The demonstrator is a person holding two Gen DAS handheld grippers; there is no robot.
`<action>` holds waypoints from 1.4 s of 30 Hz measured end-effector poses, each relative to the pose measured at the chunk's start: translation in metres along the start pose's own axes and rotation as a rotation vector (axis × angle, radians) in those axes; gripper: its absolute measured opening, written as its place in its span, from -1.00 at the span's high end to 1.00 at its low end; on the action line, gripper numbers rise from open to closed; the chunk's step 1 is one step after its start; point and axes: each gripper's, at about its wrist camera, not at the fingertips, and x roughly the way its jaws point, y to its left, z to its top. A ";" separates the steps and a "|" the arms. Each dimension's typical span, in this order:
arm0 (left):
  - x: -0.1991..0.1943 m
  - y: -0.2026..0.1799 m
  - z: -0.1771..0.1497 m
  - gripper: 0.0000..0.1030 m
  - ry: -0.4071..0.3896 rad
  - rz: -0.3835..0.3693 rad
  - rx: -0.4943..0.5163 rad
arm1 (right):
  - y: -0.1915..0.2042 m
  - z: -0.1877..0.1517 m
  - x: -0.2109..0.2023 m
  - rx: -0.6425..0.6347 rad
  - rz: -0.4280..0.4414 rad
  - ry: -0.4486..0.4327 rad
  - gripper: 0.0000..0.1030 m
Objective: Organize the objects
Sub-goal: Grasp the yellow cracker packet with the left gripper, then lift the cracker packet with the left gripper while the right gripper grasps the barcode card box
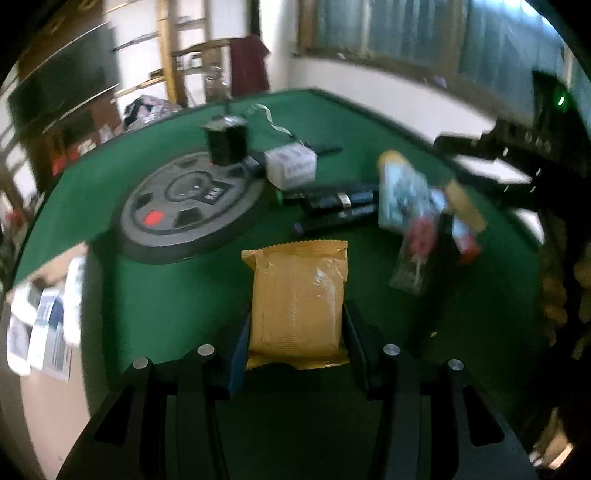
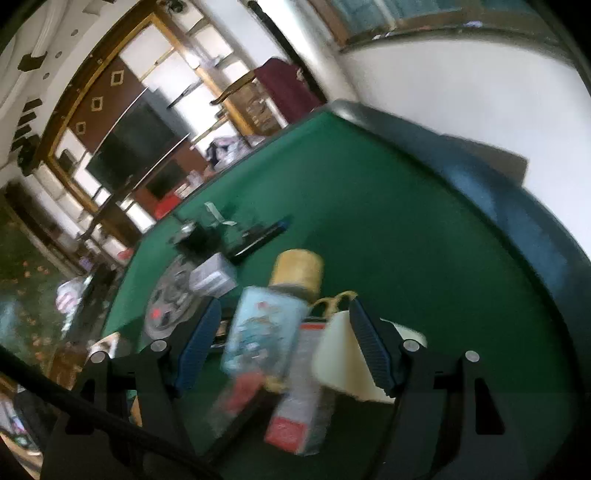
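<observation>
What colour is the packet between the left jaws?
Mustard yellow, a plain crimped packet; it shows best in the left wrist view.

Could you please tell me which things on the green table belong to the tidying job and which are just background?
Job:
yellow packet, held by left gripper
blue tin
white box
dark markers

Background:
television
maroon cloth
window

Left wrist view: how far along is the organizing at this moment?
Early, it appears. Nothing looks sorted yet. In hand: the left gripper is shut on a tan sealed packet; the right gripper is open above the clutter. Left: black markers, a white box and a light-blue package lie loosely piled on the green table.
</observation>
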 end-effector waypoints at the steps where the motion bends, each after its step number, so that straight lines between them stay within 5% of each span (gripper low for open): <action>1: -0.009 0.004 -0.002 0.21 -0.020 -0.005 -0.025 | 0.007 0.005 0.003 -0.015 0.005 0.024 -0.39; 11: -0.075 0.070 -0.032 0.20 -0.155 0.030 -0.201 | 0.108 0.036 0.115 -0.339 -0.154 0.288 -0.39; 22: -0.106 0.148 -0.070 0.33 -0.187 0.130 -0.333 | 0.129 0.023 0.179 -0.472 -0.363 0.354 -0.33; 24: -0.102 0.152 -0.074 0.33 -0.177 0.101 -0.350 | 0.124 0.021 0.181 -0.447 -0.354 0.366 0.13; 27: -0.105 0.143 -0.078 0.28 -0.177 0.063 -0.327 | 0.119 0.022 0.173 -0.408 -0.333 0.353 0.15; 31: -0.100 0.120 -0.076 -0.09 -0.151 0.081 -0.266 | 0.120 0.025 0.149 -0.391 -0.299 0.305 0.15; 36: -0.083 0.095 -0.070 -0.09 -0.088 0.131 -0.202 | 0.128 0.024 0.105 -0.367 -0.189 0.259 0.15; 38: -0.074 0.085 -0.068 -0.07 -0.059 0.147 -0.173 | 0.135 0.024 0.095 -0.365 -0.149 0.248 0.15; 40: -0.072 0.075 -0.066 0.34 -0.049 0.142 -0.158 | 0.140 0.021 0.082 -0.365 -0.105 0.234 0.15; 42: -0.074 0.066 -0.063 0.37 -0.063 0.144 -0.145 | 0.145 0.021 0.072 -0.366 -0.068 0.220 0.14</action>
